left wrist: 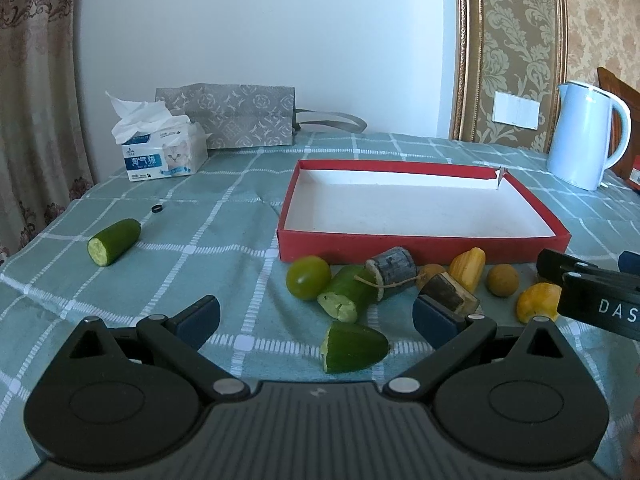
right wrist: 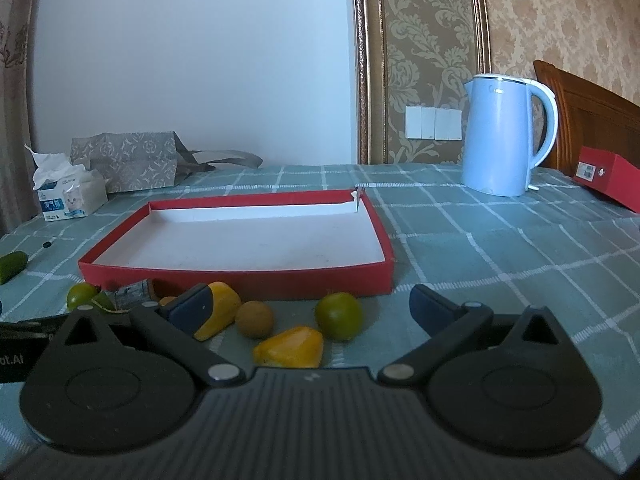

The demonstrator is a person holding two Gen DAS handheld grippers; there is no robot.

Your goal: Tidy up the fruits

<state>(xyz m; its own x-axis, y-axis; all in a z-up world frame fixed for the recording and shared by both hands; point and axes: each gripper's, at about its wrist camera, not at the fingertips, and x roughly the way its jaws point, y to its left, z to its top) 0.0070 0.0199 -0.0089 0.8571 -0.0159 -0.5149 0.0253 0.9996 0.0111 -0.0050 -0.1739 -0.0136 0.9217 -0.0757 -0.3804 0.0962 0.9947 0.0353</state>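
1. Left tool (left wrist: 316, 320) gapes wide, holding nothing, low over a cucumber piece (left wrist: 354, 347) on the table (left wrist: 200, 248)
2. Right tool (right wrist: 308, 308) is also wide and empty, with a yellow fruit piece (right wrist: 290, 347) between its fingers
3. Red tray (right wrist: 240, 276) sits bare just behind the fruit
4. Another cucumber piece (left wrist: 114, 241) lies well apart, far left
5. Blue kettle (right wrist: 504, 136) stands at the back right

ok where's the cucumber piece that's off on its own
In the left wrist view the lone cucumber piece lies on the tablecloth at far left, apart from the fruit cluster, near a small black ring.
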